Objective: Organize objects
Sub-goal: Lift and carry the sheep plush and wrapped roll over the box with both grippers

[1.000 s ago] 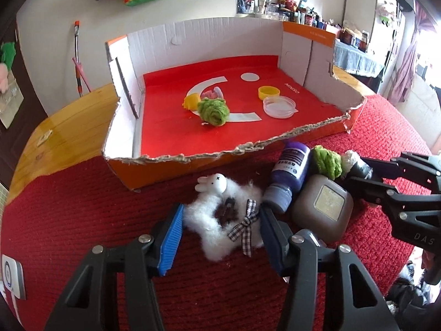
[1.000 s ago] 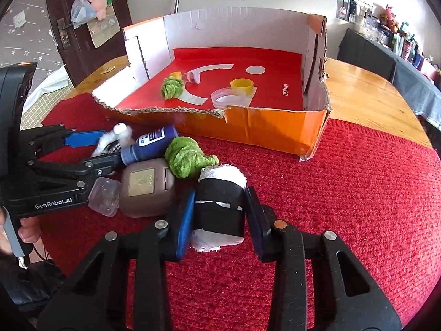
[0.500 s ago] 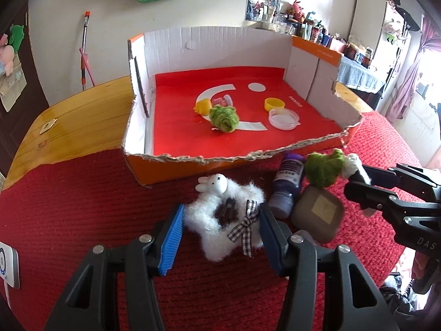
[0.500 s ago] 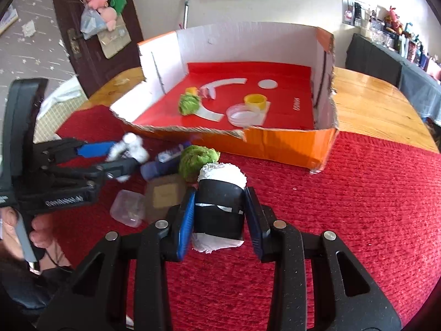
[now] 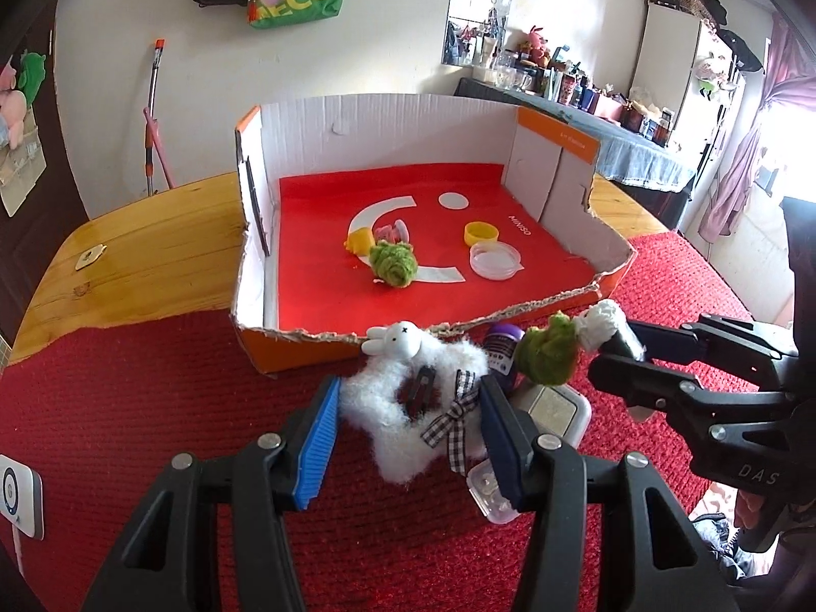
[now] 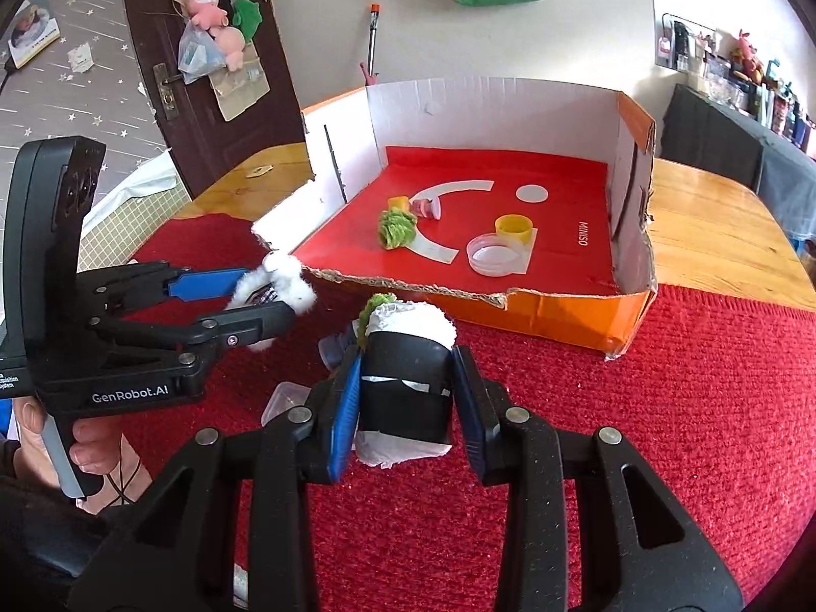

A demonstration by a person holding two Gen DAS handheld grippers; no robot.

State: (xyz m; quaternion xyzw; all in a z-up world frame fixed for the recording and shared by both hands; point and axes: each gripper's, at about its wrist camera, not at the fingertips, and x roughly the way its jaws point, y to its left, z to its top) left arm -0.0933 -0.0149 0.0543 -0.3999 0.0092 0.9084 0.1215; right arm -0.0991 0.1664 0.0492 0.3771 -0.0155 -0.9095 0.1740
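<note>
Both grippers, left [image 5: 408, 426] and right [image 6: 405, 400], are being kept clamped: light, squashy fluffy toy [image 5: 408, 398] and black-wrapped roll [image 6: 405, 382], each gripped mid-body.

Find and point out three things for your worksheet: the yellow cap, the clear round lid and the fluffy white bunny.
yellow cap [image 6: 513, 227], right wrist view, on its side wall.
clear round lid [image 6: 495, 255], right wrist view, on its flat centre.
fluffy white bunny [image 5: 400, 340], left wrist view, on its face.

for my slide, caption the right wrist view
Right gripper holds black-wrapped white roll before the box.
</note>
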